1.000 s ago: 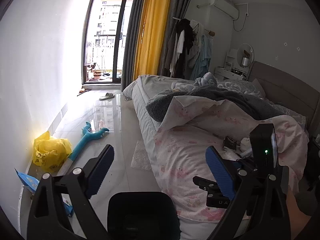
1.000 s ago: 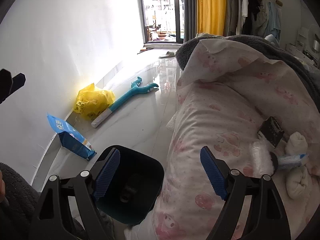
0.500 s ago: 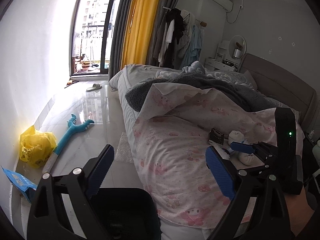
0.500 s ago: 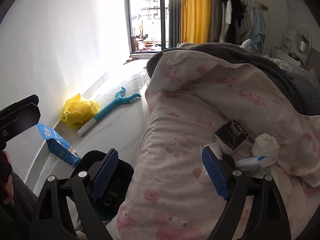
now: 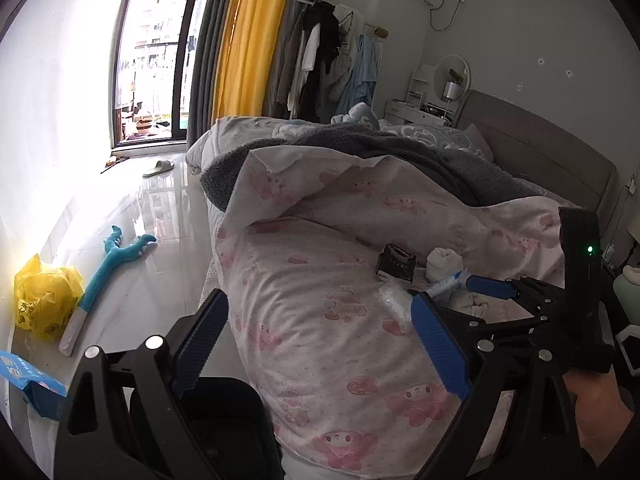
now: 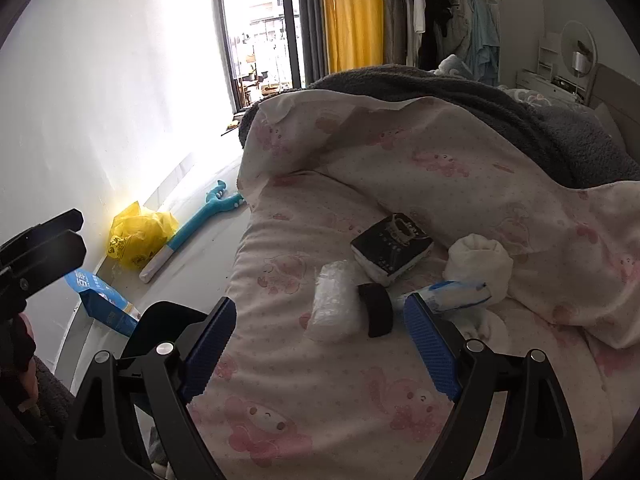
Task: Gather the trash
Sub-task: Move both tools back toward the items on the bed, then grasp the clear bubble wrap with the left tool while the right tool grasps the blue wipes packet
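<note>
While above the bed (image 6: 320, 420), right tool (image 6: 320, 344) agape.

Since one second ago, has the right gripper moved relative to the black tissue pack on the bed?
Yes. The right gripper has come forward over the pink quilt, toward the black tissue pack, which now looms nearer and more central between its open jaws.

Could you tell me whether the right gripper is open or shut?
Open: the right gripper has its blue pads wide apart above the pink quilt, gripping nothing.
</note>
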The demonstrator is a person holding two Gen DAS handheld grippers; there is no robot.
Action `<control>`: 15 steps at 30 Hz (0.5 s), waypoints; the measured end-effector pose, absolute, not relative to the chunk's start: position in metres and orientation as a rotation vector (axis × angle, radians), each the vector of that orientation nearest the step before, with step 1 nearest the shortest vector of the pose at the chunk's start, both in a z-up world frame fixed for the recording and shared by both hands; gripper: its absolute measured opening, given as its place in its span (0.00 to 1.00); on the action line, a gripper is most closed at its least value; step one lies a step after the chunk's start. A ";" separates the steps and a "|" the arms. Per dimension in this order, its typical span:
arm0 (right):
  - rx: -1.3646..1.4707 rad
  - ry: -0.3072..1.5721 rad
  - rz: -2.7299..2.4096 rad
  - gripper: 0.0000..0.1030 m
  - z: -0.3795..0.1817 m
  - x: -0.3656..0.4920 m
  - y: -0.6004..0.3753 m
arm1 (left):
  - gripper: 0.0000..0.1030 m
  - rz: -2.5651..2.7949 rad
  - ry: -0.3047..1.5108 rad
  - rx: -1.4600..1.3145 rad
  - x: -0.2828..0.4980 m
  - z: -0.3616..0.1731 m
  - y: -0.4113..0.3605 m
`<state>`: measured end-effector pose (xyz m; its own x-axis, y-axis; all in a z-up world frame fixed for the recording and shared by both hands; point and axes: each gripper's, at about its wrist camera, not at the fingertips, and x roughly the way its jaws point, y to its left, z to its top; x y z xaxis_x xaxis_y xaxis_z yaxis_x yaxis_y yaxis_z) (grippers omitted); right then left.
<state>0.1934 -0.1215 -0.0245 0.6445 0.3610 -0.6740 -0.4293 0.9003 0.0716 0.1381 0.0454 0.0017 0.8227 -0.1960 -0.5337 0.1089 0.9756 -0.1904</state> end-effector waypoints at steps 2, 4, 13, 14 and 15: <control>-0.091 0.740 0.445 0.84 -0.023 0.195 -0.130 | 0.92 -0.177 0.595 -0.158 0.142 -0.003 0.040; -0.078 0.738 0.436 0.84 -0.022 0.198 -0.140 | 0.92 -0.184 0.611 -0.159 0.147 -0.010 0.035; -0.047 0.742 0.407 0.84 -0.027 0.209 -0.169 | 0.91 -0.200 0.668 -0.217 0.167 -0.035 0.023; -0.045 0.743 0.407 0.84 -0.028 0.211 -0.171 | 0.91 -0.202 0.673 -0.226 0.169 -0.037 0.023; -0.045 0.745 0.407 0.84 -0.029 0.213 -0.174 | 0.91 -0.204 0.677 -0.233 0.170 -0.040 0.022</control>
<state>0.2128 -0.1735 -0.0293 0.6610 0.3445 -0.6666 -0.3758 0.9209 0.1033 0.1703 0.0220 -0.0397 0.7611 -0.2612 -0.5938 0.1108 0.9542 -0.2777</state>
